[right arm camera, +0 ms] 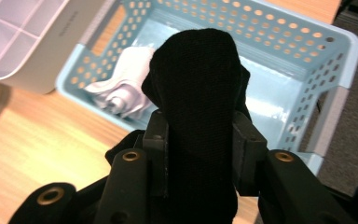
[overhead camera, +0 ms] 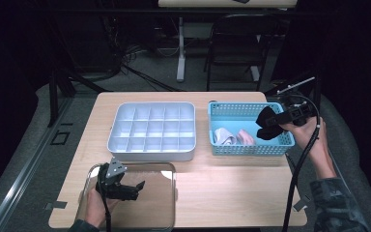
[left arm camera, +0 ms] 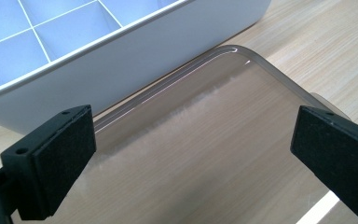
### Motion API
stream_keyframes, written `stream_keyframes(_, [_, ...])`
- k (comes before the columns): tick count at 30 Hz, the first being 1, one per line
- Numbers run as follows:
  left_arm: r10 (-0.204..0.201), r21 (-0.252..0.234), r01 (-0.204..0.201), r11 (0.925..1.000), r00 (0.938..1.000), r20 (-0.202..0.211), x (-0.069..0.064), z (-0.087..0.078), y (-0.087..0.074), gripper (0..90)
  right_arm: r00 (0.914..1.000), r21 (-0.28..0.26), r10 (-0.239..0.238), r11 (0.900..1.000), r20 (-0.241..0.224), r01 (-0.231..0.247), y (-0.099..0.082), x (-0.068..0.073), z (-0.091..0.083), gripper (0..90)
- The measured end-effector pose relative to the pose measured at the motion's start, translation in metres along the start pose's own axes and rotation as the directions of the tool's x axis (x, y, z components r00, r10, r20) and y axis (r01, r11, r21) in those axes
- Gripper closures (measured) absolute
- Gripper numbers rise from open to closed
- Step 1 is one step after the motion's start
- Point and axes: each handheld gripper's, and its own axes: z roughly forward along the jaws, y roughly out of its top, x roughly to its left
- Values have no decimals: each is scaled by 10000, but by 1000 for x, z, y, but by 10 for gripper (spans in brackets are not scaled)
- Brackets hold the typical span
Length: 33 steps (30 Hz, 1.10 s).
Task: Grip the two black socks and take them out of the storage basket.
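Above the blue basket's (overhead camera: 232, 110) right end, the right tongs (right arm camera: 200, 140) grasp a black sock (right arm camera: 198, 88); white (overhead camera: 223, 137) and pink (overhead camera: 245, 137) rolled socks lie inside. Beside it sits a white divided tray (overhead camera: 152, 152). Left tongs (overhead camera: 137, 187), released, hover over a clear lid (overhead camera: 166, 203) on the desk (overhead camera: 232, 188).

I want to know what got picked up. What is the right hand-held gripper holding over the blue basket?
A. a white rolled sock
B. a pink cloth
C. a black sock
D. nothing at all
C: the right hand-held gripper has its jaws pressed on a black sock above the blue basket, while the white roll lies inside.
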Motion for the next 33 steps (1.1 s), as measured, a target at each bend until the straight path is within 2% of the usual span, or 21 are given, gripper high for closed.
stream_keyframes(1, [-17, -24, 17, 10000, 10000, 9, 0, 0, 1, 0, 9998, -144, -16, 9999, -204, 13, -4, 6, 0, 642])
stream_keyframes(3, [13, -92, -12, 10000, 10000, 65, -2, -1, 2, 0, 9995, -69, -203, 9998, -226, 201, -9, 11, -1, 642])
stream_keyframes(4, [-7, -159, 9, 9999, 9999, 162, -3, -2, 2, 0, 9991, -123, -168, 9998, -392, 163, -12, 15, -1, 642])
stream_keyframes(6, [39, -159, -31, 9999, 9990, 455, -6, -2, 5, 0, 9987, -104, -270, 9996, -436, 266, -18, 21, -1, 641])
stream_keyframes(12, [301, -266, -288, 9992, 9983, 496, -14, -1, 11, 0, 9958, -109, -355, 9993, -849, 347, -36, 34, 4, 641])
stream_keyframes(14, [392, -344, -376, 9987, 9981, 475, -15, -3, 13, 0, 9926, -31, -415, 9991, -1145, 415, -45, 41, 10, 641])
stream_keyframes(18, [489, -471, -465, 9978, 9975, 510, -19, -5, 17, 0, 9895, 140, -563, 9982, -1329, 587, -53, 52, 16, 639])
stream_keyframes(20, [553, -442, -527, 9976, 9967, 602, -21, -5, 19, 0, 9856, 138, -597, 9979, -1581, 626, -59, 59, 20, 639])
stream_keyframes(21, [595, -480, -566, 9972, 9964, 604, -23, -5, 21, 0, 9823, 88, -563, 9982, -1785, 588, -62, 62, 22, 638])
stream_keyframes(22, [658, -432, -630, 9971, 9956, 664, -24, -5, 22, 0, 9804, 262, -621, 9973, -1867, 682, -66, 71, 30, 637])
stream_keyframes(24, [767, -456, -734, 9963, 9942, 757, -27, -5, 26, 0, 9787, 396, -668, 9963, -1942, 758, -69, 75, 35, 636])
stream_keyframes(26, [829, -445, -792, 9959, 9927, 882, -31, -4, 30, 0, 9744, 649, -666, 9945, -2145, 823, -75, 87, 49, 634])
stream_keyframes(27, [904, -495, -860, 9951, 9915, 937, -33, -4, 32, 0, 9744, 649, -666, 9945, -2145, 823, -75, 87, 49, 634])
stream_keyframes(29, [1019, -548, -964, 9938, 9889, 1084, -37, -3, 38, 0, 9712, 1005, -710, 9903, -2273, 960, -78, 93, 60, 632])
stream_keyframes(32, [1219, -667, -1144, 9912, 9851, 1217, -43, 0, 47, 0, 9678, 1080, -542, 9907, -2458, 829, -82, 101, 74, 630])
stream_keyframes(33, [1250, -659, -1172, 9909, 9837, 1292, -46, 2, 50, 0, 9679, 1174, -622, 9887, -2435, 931, -83, 103, 77, 628])
